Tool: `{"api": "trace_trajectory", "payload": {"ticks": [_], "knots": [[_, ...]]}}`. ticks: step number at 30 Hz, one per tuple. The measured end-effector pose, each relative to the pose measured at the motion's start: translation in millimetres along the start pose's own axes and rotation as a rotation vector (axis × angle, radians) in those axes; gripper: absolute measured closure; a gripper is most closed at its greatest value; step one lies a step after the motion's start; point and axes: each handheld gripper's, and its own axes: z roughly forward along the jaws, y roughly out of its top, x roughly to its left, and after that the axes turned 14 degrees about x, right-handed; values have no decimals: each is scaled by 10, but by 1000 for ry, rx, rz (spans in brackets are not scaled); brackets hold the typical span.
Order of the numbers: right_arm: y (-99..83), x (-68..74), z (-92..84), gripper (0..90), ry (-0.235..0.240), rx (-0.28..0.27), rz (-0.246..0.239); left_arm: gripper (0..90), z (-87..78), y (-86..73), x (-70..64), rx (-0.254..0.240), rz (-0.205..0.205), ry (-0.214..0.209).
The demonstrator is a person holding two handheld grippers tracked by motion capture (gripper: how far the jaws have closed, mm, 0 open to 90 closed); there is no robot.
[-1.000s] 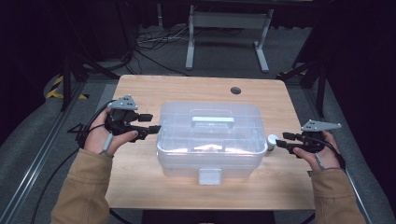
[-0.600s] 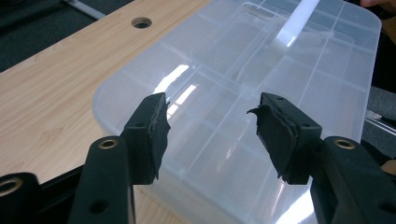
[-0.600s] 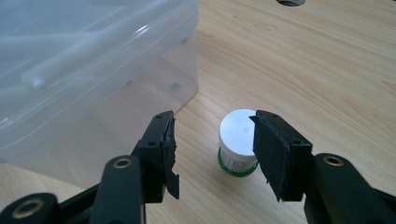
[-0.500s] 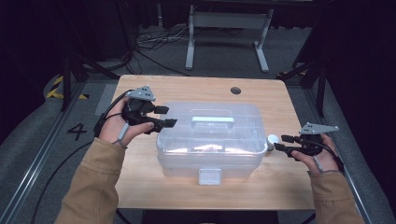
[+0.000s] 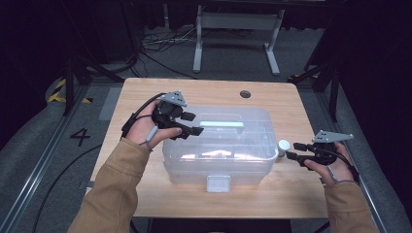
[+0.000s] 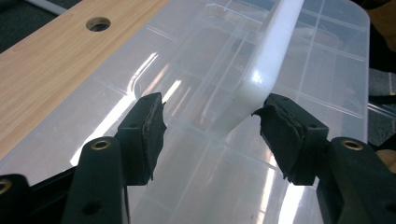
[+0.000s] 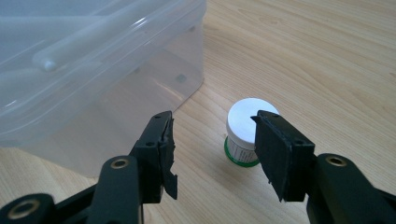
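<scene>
A clear plastic storage box [image 5: 218, 150] with a white carry handle [image 5: 221, 124] on its lid sits mid-table. My left gripper [image 5: 194, 124] hovers open over the lid's left part, its jaws either side of the handle's near end [image 6: 264, 70], not closed on it. A small white-capped jar with a green base [image 5: 283, 145] stands on the table just right of the box. My right gripper [image 5: 293, 151] is open and low beside the jar [image 7: 246, 130], which stands just beyond the jaws, nearer the right-hand one.
The wooden table [image 5: 145, 97] has a round cable hole [image 5: 245, 93] at the back right. A white latch [image 5: 218, 183] sits on the box's front wall. Metal stand legs and cables lie on the floor beyond the table.
My left gripper has risen from the box's left side and moved right, over the lid to the handle's end. The right gripper has stayed by the jar.
</scene>
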Motion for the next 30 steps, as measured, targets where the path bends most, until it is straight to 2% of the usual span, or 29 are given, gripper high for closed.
{"api": "trace_trajectory", "payload": {"ticks": [4,7,13,15,19,21,23,26,30], "knots": [[6,11,8,482,3,6,-3,407,86,56,-14,19,13,-5],[15,21,23,482,4,5,-8,441,135,86,-19,31,19,-11],[29,43,33,482,10,7,-20,578,183,123,-22,44,18,-19],[33,53,33,482,14,5,-22,636,182,139,-37,51,31,-30],[35,64,32,482,15,6,-27,747,140,184,-92,71,76,28],[37,71,33,482,17,6,-29,760,137,212,-111,88,88,57],[41,81,29,482,18,3,-31,764,127,236,-121,110,89,65],[49,97,6,483,17,-7,-40,764,111,259,-120,118,83,71],[52,110,-24,485,15,-17,-45,764,69,288,-87,97,60,72]]}}
